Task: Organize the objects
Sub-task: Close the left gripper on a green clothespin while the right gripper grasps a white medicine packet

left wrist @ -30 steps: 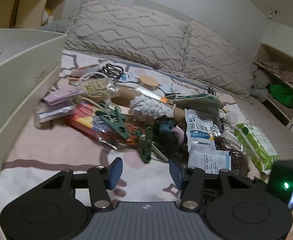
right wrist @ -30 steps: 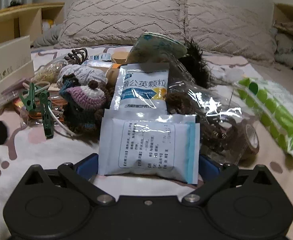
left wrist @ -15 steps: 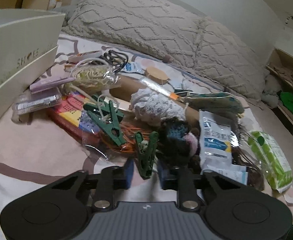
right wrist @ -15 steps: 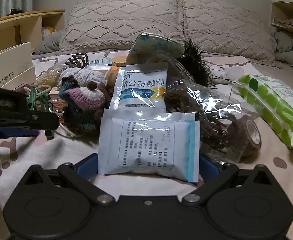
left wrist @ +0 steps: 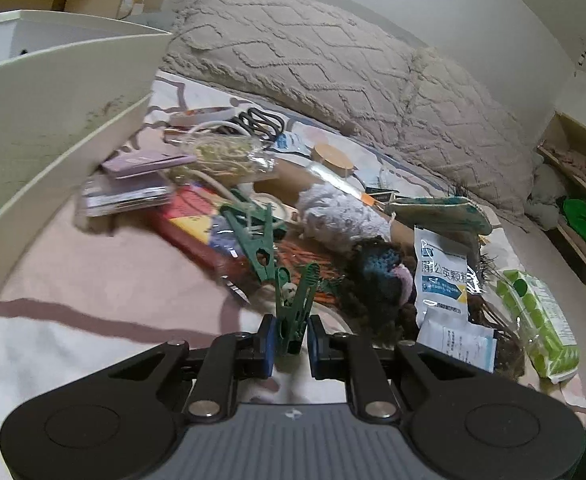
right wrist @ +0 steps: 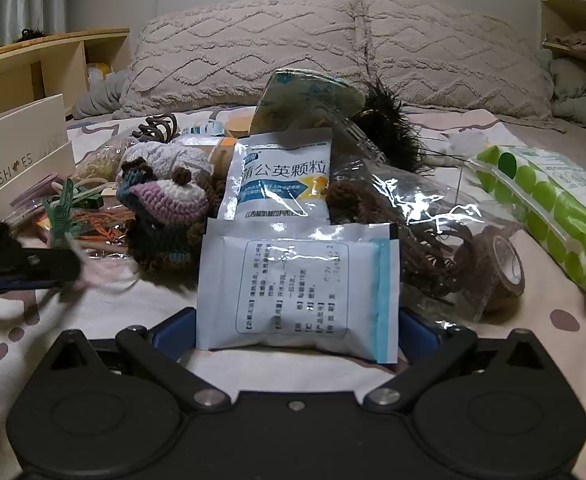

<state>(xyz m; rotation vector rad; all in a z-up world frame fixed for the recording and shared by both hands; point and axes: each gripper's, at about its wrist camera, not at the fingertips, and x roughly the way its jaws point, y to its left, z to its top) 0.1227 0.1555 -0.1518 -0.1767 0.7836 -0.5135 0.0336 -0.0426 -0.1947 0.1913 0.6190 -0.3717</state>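
Note:
A heap of small things lies on the bed. In the left wrist view a green clothespin stands between the blue pads of my left gripper. The jaws are closing and the pads press on its lower end. From the right wrist view this clothespin and the left gripper look blurred at the left edge. My right gripper is spread wide open. A white sachet stands between its pads and leans on the heap. I see no squeeze on it.
A white open box stands at the left. The heap holds a second green clothespin, a crochet doll, a blue-and-white packet, a clear bag with a tape roll and a green dotted pack. Pillows lie behind.
My left gripper has come forward to the green clothespin and its jaws have narrowed from wide apart to pressing on it. The right gripper and the sachet have stayed put.

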